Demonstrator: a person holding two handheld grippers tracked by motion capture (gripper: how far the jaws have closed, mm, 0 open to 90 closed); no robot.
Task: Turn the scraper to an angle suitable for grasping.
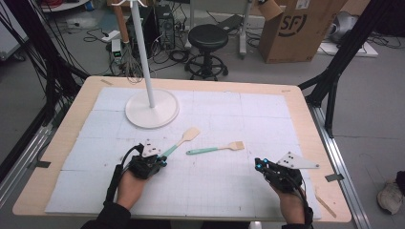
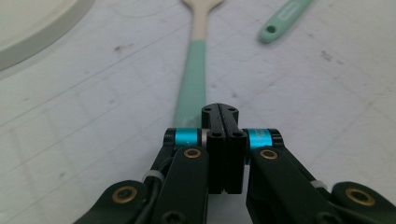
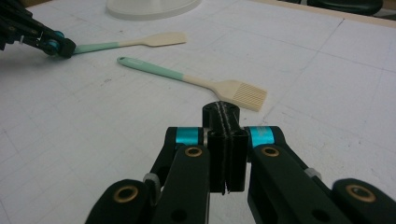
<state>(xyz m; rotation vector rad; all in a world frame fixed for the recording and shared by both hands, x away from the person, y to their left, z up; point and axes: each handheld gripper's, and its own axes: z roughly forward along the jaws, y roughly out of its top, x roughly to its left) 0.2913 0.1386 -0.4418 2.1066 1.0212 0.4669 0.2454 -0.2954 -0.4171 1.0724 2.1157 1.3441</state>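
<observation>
An approach is judged to be in hand: the left gripper [image 1: 161, 160] is held low at the mint handle end of the spatula [image 1: 183, 141], its jaws pressed fully together with nothing between them. In the left gripper view the spatula [image 2: 195, 70] lies straight ahead of the closed tips; whether they touch the handle cannot be told. The spatula is set just in front of the stand base [image 1: 152, 109], its pale blade towards the base. For a pick-up, the jaws would have to be opened and lowered astride the handle.

The brush [image 1: 216, 148] lies farther from the stand base, on the spatula's right, untouched. The right gripper [image 1: 260, 165] is held well apart from the base, jaws likewise shut and empty, with the brush [image 3: 194, 80] ahead of it.

A white gridded mat [image 1: 224, 114] covers the wooden table [image 1: 308, 119]. Beyond the table, a stool [image 1: 207, 40], a cardboard box [image 1: 298, 26] and cables [image 1: 100, 33] are seen on a grey floor.
</observation>
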